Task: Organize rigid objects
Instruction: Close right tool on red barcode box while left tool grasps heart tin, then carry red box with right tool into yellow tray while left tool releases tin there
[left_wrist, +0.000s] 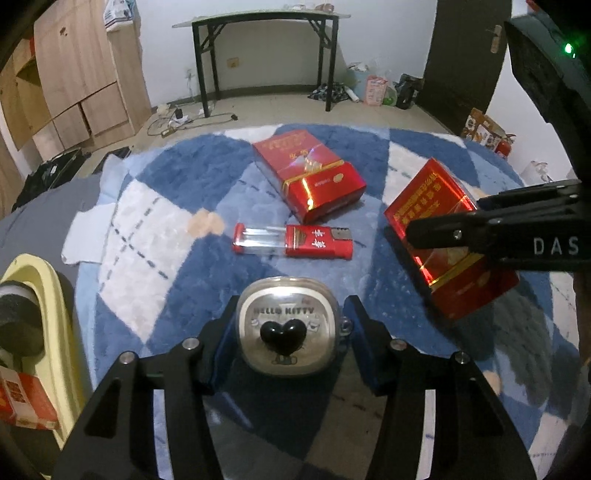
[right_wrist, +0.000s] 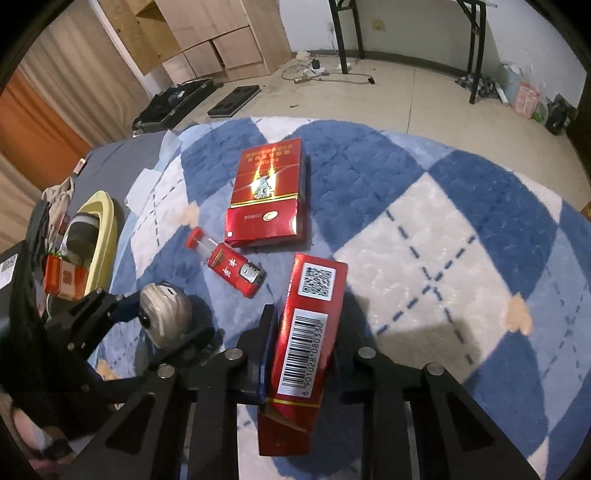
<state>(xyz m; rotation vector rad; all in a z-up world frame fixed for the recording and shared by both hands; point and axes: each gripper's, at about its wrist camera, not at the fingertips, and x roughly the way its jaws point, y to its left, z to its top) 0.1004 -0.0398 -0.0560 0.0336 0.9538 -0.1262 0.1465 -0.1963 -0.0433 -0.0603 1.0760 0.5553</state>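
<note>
Item one, at the blanket's (left_wrist: 155, 221) left edge: a pale yellow tray (left_wrist: 55, 295) holding a dark roll and a small red box (left_wrist: 22, 398), seen also from your right wrist as the yellow tray at far left. Item two: your left tool (left_wrist: 288, 325), its two fingers closed against the sides of a rounded silver case (left_wrist: 288, 321) printed with Hello Kitty lettering and a black heart; the case sits near the blanket's near edge, and the right wrist view shows the same tool gripping it side-on. Item three: a red lighter (left_wrist: 295, 242) with a clear end, lying flat toward the middle of the blanket, just beyond the silver case. Item four: a red cigarette pack (left_wrist: 310, 173), lying flat farther toward the blanket's far edge, just beside the lighter but not touching it as far as you can tell. Item five: a second red pack (right_wrist: 306, 332), barcode and square code facing up in your right wrist view, tilted with one end raised off the blanket. Item six: your right tool (right_wrist: 306, 347), clamped on that second pack across its narrow sides. The blanket is a blue and white diamond check, fluffy, with tiled floor, a black-legged table (left_wrist: 266, 22) and wooden cabinets (left_wrist: 74, 74) beyond it.
</note>
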